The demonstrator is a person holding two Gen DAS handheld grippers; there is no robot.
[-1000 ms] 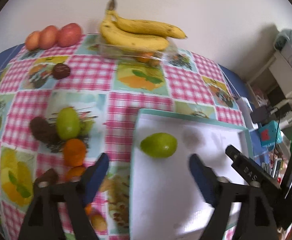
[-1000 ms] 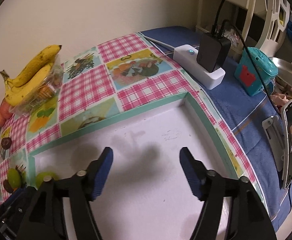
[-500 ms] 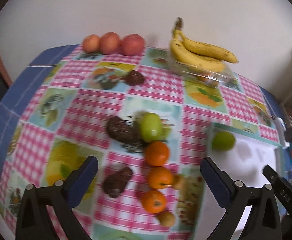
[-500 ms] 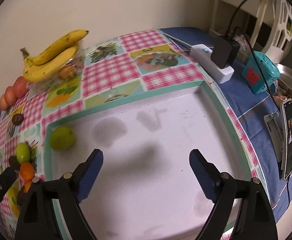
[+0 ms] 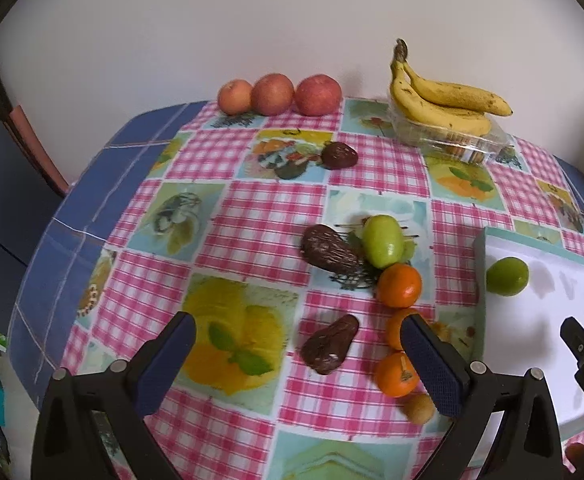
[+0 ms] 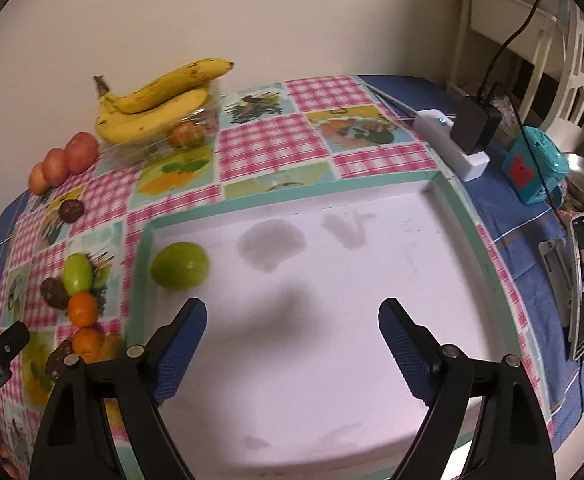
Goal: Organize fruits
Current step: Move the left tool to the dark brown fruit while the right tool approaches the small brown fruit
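My left gripper [image 5: 298, 330] hangs open over the checked tablecloth, with a dark brown fruit [image 5: 329, 345] lying between its fingers but untouched. Close by lie several oranges [image 5: 399, 285], a green fruit [image 5: 383, 241] and another dark fruit [image 5: 328, 248]. A white tray with a teal rim [image 6: 444, 184] holds one green fruit [image 6: 179, 266] at its left end. My right gripper [image 6: 292, 314] stands open above the tray's bare middle, holding nothing.
Bananas [image 5: 444, 102] rest on a clear plastic box [image 5: 452, 142] at the back, with three red apples [image 5: 277, 94] to their left. Right of the tray are a white power strip with a black plug [image 6: 462, 144], a teal box [image 6: 534, 170] and a phone [image 6: 582, 284].
Both grippers' jaws have opened wider. The left wrist view has swung left from the tray to the loose fruit on the cloth. The right gripper has drawn back, showing the green fruit in the tray.
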